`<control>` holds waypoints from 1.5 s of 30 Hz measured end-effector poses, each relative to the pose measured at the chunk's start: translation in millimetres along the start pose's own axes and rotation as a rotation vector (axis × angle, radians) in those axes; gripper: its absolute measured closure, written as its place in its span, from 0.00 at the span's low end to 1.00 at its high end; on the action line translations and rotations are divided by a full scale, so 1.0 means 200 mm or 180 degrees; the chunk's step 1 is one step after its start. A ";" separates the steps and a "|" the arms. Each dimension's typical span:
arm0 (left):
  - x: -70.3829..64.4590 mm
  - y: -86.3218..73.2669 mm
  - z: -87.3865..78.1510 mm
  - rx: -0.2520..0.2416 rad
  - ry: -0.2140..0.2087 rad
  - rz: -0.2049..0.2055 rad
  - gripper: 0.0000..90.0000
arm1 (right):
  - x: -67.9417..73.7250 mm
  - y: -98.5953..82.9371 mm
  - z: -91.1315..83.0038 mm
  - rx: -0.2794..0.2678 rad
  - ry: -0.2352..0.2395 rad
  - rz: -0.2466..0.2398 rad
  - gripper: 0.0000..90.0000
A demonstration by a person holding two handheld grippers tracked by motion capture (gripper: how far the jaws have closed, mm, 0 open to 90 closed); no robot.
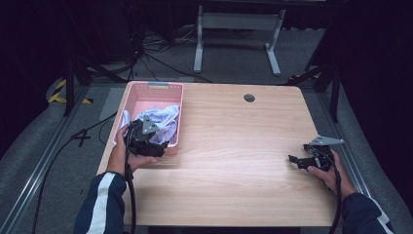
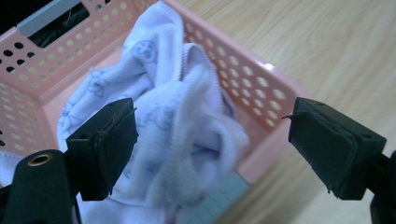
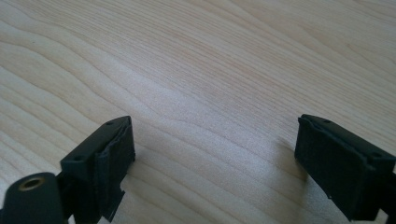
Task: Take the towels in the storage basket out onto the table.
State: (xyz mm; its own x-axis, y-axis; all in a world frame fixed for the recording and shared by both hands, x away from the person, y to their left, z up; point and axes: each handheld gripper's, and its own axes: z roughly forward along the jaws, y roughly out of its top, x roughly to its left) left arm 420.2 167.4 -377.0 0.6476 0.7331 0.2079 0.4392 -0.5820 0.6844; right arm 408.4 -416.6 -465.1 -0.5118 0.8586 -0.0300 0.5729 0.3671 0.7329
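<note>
The light wooden table (image 1: pixel 234 146) fills most of the high view, its near edge cut off at the bottom of the frame and the room around it too dark to read beyond a white stand's legs (image 1: pixel 236 39) and some cables on the floor (image 1: pixel 160 61). A pink perforated basket (image 1: pixel 171 90) sits at the table's far left part, its near end hidden behind the left claw (image 1: pixel 146 134) and the person's left hand (image 1: pixel 124 151). Inside the basket lies a crumpled white cloth with a faint blue print (image 1: pixel 158 119); the print's figures are too blurred to name. The left forearm, in a dark sleeve with a white stripe (image 1: pixel 100 204), comes up from the bottom edge and holds the left claw over the basket's near end. In the left gripper view its jaws stand wide apart, with the cloth (image 2: pixel 182 140) bunched between and just beyond them; whether the left pad touches it cannot be told. The right hand (image 1: pixel 331 170) holds the right claw (image 1: pixel 299 161) low near the table's right edge, well apart from the basket, pointing leftward. Its jaws also gape open over bare wood (image 3: pixel 210 70), gripping nothing.
</note>
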 end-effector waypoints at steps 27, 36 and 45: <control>0.33 0.12 0.58 0.1415 -0.0422 -0.0201 0.00 | 0.01 -0.01 -0.01 0.0004 0.0018 -0.0036 0.13; 0.34 0.10 0.58 0.1272 -0.0464 -0.0339 0.21 | 0.01 0.00 0.00 -0.0002 0.0062 -0.0064 0.13; 0.30 0.15 0.53 0.1277 -0.0097 -0.0131 0.54 | 0.01 0.00 0.00 0.0003 0.0067 -0.0094 0.13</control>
State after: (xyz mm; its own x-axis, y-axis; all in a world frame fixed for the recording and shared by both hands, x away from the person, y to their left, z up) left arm 539.1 156.7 -418.4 0.6398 0.7515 0.1611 0.6696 -0.6479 0.3633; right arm 406.9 -415.1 -465.4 -0.5418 0.8397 -0.0372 0.5581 0.3924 0.7311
